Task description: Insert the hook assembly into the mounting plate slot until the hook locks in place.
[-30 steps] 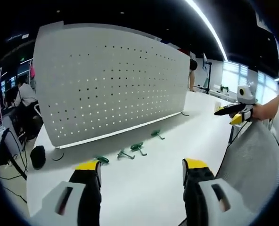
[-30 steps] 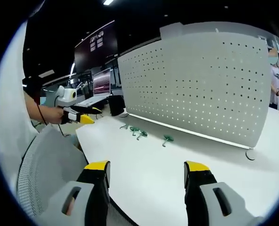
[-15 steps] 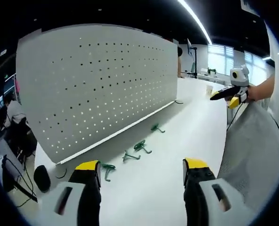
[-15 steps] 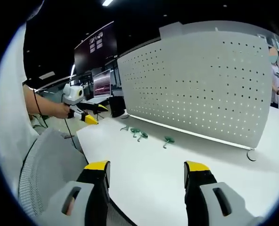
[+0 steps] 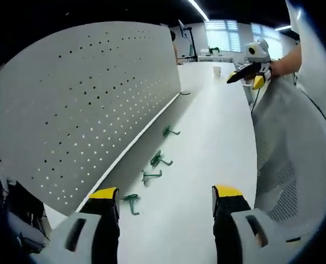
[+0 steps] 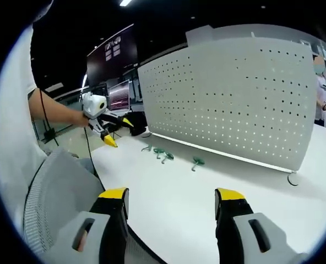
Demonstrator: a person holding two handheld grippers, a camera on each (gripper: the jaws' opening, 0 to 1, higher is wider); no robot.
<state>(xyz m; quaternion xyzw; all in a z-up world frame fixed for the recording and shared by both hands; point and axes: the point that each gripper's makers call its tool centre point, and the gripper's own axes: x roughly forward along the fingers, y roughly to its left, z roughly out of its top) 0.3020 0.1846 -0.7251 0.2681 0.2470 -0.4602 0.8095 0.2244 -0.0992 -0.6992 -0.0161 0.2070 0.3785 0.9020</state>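
Below, in the left gripper view, the left hand-held gripper (image 5: 166, 201) hangs over the white surface (image 5: 207, 143) with jaws apart and nothing between them. Four green hooks lie in a row along the foot of the upright perforated plate (image 5: 86, 104): the nearest hook (image 5: 131, 201) lies just beside the left jaw tip, then the second hook (image 5: 150, 176), the third hook (image 5: 158, 160) and the far hook (image 5: 169, 131). None sits in the plate. The right hand-held gripper (image 5: 244, 74) is held up at the far right, above a mesh chair back (image 5: 287, 148). In the right gripper view its own jaws (image 6: 171, 201) stand apart and empty; the hooks (image 6: 166, 157) lie between them and the plate (image 6: 234, 99).
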